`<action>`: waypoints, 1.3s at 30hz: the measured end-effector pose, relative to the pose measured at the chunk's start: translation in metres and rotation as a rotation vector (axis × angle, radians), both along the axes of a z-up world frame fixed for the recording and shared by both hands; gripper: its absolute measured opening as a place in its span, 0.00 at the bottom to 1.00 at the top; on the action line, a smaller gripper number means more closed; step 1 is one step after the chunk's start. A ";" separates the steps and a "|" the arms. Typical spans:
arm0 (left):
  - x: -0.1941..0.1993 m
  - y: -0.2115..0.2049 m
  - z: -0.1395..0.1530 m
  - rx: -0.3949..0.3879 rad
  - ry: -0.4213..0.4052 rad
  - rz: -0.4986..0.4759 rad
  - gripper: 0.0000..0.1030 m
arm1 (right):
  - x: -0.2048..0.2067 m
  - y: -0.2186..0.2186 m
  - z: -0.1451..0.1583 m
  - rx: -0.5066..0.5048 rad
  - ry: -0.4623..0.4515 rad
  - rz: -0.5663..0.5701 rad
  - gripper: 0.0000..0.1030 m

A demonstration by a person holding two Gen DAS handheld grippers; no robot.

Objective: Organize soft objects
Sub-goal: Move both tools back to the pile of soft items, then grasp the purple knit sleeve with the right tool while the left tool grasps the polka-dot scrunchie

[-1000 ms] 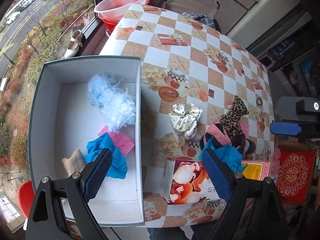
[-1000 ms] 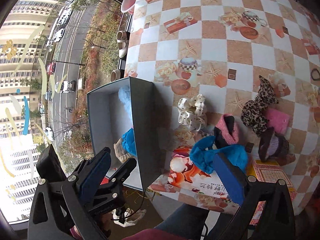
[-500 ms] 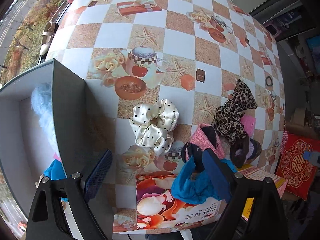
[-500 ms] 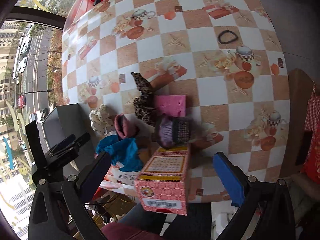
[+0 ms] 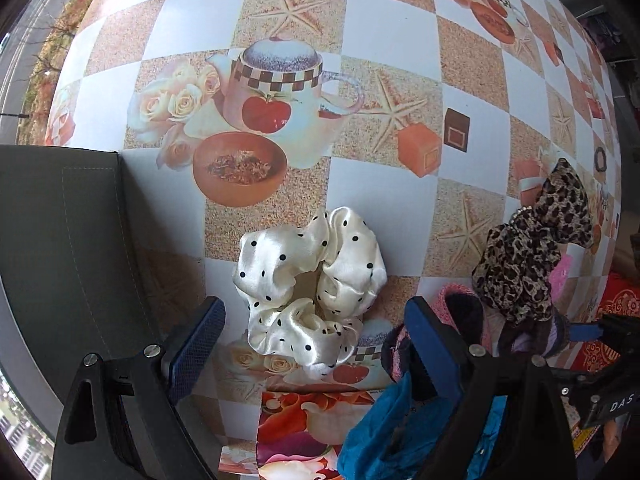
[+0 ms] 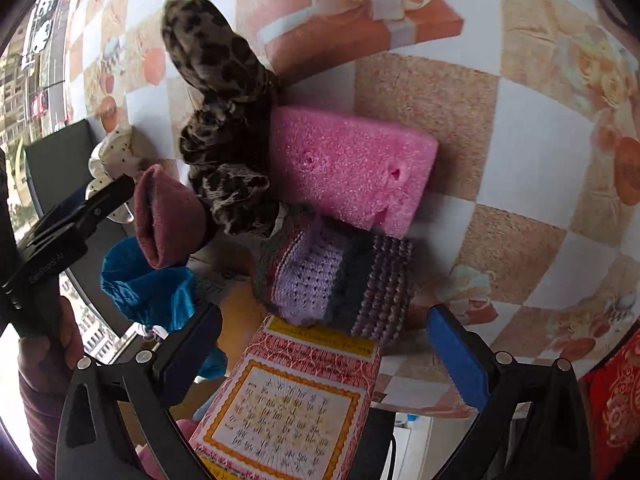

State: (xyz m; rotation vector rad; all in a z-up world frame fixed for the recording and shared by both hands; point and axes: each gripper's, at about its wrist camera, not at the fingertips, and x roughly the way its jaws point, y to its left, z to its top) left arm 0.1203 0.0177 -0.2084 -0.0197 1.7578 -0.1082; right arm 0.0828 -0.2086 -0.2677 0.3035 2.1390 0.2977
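Both grippers had dropped closer to the table since the earlier frames. Left gripper (image 5: 312,344) hung over the white dotted scrunchie (image 5: 310,288), jaws spread wide, nothing pinched; the grey box wall (image 5: 72,248) stood just beside its left finger. Right gripper (image 6: 324,344) was spread and empty above the knitted purple piece (image 6: 336,276), with the pink sponge (image 6: 348,164), leopard scrunchie (image 6: 224,136) and a red carton (image 6: 288,396) crowding it; bare tablecloth (image 6: 532,168) lay open to the right.
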 end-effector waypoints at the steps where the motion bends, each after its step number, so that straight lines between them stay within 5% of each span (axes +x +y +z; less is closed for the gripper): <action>1: 0.000 0.001 -0.003 -0.002 0.004 0.010 0.90 | -0.001 0.000 -0.006 -0.015 0.007 0.016 1.00; 4: 0.001 0.004 -0.010 0.012 0.011 0.019 0.90 | -0.005 -0.010 -0.016 -0.064 -0.018 0.010 1.00; 13: 0.002 0.001 -0.030 0.034 0.017 0.008 0.90 | -0.040 -0.114 0.000 -0.258 -0.125 -0.275 1.00; 16: 0.005 -0.016 -0.042 0.046 0.022 -0.002 0.90 | -0.052 -0.130 0.009 -0.222 -0.173 -0.337 1.00; 20: 0.007 -0.023 -0.047 0.062 0.016 -0.016 0.91 | -0.058 -0.119 0.011 -0.203 -0.225 -0.294 1.00; 23: 0.006 -0.026 -0.057 0.063 0.045 -0.014 1.00 | -0.051 -0.103 0.004 -0.255 -0.244 -0.233 1.00; 28: 0.003 -0.028 -0.064 0.063 0.037 -0.009 1.00 | -0.056 -0.085 0.002 -0.356 -0.255 -0.143 1.00; 37: 0.010 -0.017 -0.061 0.063 0.068 -0.002 1.00 | -0.048 -0.089 0.005 -0.356 -0.275 -0.159 1.00; 39: 0.008 -0.017 -0.053 0.060 0.028 -0.012 0.91 | -0.050 -0.097 0.011 -0.353 -0.305 -0.186 0.92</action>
